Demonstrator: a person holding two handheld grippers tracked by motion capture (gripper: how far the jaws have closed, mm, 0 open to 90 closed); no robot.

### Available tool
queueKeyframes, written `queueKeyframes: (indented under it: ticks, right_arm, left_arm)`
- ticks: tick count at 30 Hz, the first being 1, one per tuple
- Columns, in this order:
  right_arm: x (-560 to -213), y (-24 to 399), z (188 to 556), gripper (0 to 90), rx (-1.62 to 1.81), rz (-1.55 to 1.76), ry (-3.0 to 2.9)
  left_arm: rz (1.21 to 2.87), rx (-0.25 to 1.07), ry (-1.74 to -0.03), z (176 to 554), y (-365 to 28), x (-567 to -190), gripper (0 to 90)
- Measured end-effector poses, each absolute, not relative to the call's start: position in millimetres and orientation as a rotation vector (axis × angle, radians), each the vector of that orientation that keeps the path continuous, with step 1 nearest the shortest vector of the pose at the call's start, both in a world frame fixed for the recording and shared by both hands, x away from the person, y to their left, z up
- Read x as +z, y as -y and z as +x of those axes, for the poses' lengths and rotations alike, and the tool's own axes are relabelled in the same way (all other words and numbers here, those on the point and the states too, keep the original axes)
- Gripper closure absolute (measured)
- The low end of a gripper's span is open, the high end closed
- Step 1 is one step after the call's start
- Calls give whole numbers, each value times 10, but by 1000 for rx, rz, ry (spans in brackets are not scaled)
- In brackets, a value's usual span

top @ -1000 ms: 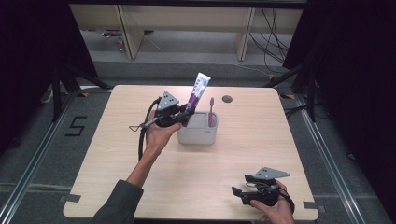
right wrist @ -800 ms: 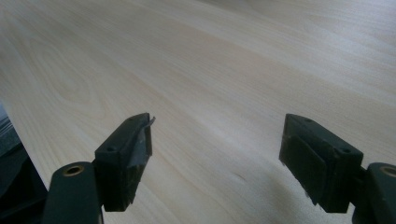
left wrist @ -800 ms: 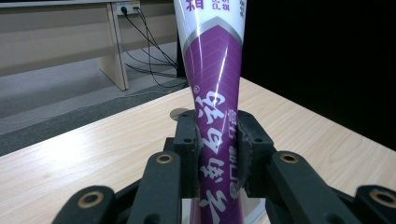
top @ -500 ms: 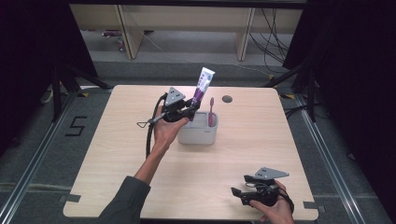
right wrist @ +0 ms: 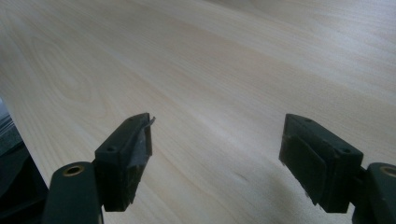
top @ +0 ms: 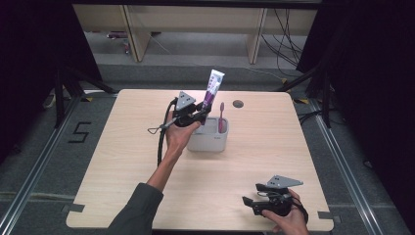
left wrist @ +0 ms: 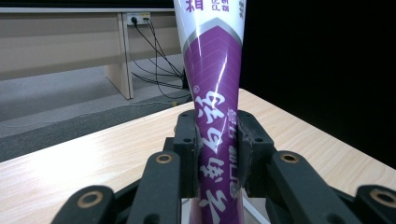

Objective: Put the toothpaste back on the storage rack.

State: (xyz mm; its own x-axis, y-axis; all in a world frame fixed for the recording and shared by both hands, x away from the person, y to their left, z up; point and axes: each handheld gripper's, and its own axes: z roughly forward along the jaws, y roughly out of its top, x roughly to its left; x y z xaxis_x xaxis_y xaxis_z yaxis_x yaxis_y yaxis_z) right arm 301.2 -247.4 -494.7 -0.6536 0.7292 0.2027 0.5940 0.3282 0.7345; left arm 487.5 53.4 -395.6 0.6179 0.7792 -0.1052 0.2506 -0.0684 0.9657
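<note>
Left gripper (top: pixel 199 115) clamped on purple toothpaste tube (top: pixel 212 89), upright over grey holder (top: pixel 209 142) beside pink toothbrush (top: pixel 221 117) mid-tabletop (top: pixel 293 137). Probably light, soft-walled, glossy, slippery; best pinched low on the fuller body, gently, not the flat crimp. Right gripper (top: pixel 254 204) open, empty, near the front edge.

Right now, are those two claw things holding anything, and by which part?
The left gripper clamps a purple and white toothpaste tube on its lower purple part, above the grey holder. The right gripper is open, holding nothing.
</note>
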Motion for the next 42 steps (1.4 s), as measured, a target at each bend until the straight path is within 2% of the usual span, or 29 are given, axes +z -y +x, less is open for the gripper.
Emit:
queueKeyframes:
  ticks: [26, 42]
  right_arm:
    - [-4955, 2487, 3022, 259, 1226, 1205, -2422]
    - [-4955, 2477, 3018, 259, 1222, 1207, -2428]
  left_arm:
    - [1613, 518, -905, 4973, -460, -4233, 715]
    - [1653, 551, -920, 4941, -454, -4377, 710]
